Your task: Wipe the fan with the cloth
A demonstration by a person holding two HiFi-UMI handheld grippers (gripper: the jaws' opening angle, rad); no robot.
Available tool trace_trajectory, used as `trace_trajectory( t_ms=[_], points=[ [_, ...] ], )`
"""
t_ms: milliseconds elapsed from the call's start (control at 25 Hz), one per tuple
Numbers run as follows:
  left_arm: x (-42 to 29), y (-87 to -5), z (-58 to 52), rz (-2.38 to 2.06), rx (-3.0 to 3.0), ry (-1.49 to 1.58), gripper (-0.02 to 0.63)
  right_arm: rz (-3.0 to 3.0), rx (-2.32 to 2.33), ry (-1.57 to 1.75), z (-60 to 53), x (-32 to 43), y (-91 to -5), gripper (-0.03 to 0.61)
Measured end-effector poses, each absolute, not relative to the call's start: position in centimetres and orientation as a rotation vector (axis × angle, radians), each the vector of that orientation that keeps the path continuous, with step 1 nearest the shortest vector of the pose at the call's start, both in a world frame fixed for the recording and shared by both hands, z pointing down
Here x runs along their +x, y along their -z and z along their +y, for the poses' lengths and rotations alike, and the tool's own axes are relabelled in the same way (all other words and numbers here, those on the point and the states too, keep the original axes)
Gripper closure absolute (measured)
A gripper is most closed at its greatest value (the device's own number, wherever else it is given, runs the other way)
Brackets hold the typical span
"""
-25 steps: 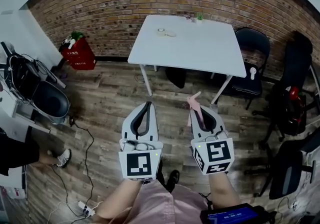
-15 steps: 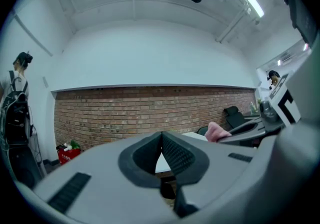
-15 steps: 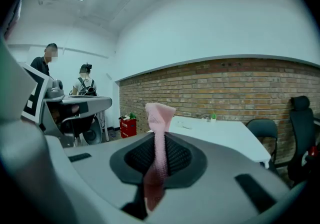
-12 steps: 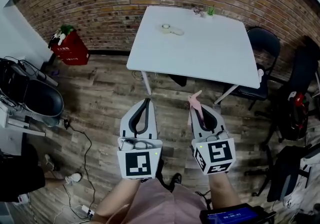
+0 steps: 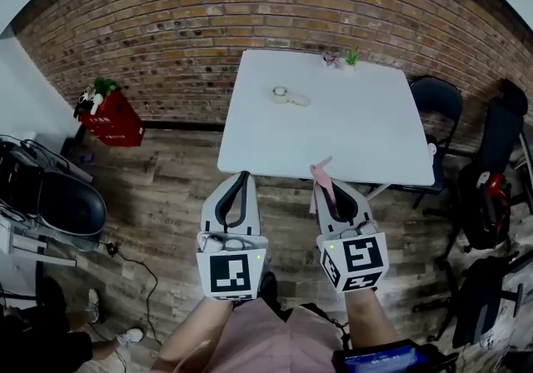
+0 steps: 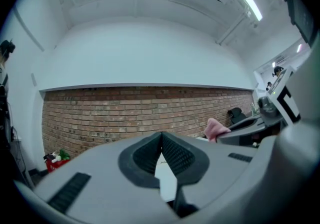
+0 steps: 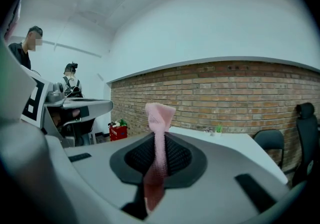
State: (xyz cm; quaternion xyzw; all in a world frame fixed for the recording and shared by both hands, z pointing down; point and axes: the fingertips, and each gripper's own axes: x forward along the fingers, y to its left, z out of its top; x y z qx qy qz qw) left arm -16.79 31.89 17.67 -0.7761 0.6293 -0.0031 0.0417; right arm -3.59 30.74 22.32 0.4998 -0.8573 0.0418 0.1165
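A small white fan [image 5: 287, 96] lies on the far part of the white table [image 5: 333, 138]. My right gripper [image 5: 323, 182] is shut on a pink cloth [image 5: 321, 173], whose free end sticks up past the fingertips at the table's near edge. In the right gripper view the cloth [image 7: 159, 133] runs up between the closed jaws of my right gripper [image 7: 160, 143]. My left gripper [image 5: 242, 176] is shut and holds nothing, level with the right one just short of the table edge. Its closed jaws [image 6: 161, 140] point at the brick wall, with the cloth [image 6: 215, 128] off to the right.
A red box [image 5: 112, 117] stands against the brick wall at the left. Black chairs [image 5: 437, 101] sit right of the table, and a dark seat [image 5: 71, 205] with cables is at the left. A small plant [image 5: 352, 57] is on the table's far edge. A person [image 7: 25, 48] stands at the left.
Both grippers have moved forward over the wooden floor to the table's near edge. The cloth stays clamped in the right gripper and the left stays shut.
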Motion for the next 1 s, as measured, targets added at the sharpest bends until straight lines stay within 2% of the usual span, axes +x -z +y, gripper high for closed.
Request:
trace_trajectory(
  t_ms=[440,1000],
  points=[
    [-16.9,-19.0,27.7,1.859,-2.455,0.034,0.603,-2.466,1.537,-0.13,27.2,-3.5,-22.6,0.54],
    [-12.9,-23.8,19.6,1.894,-2.486,0.203,0.603,-2.448,1.537,-0.271,19.3,1.3,-27.2,0.539]
  ],
)
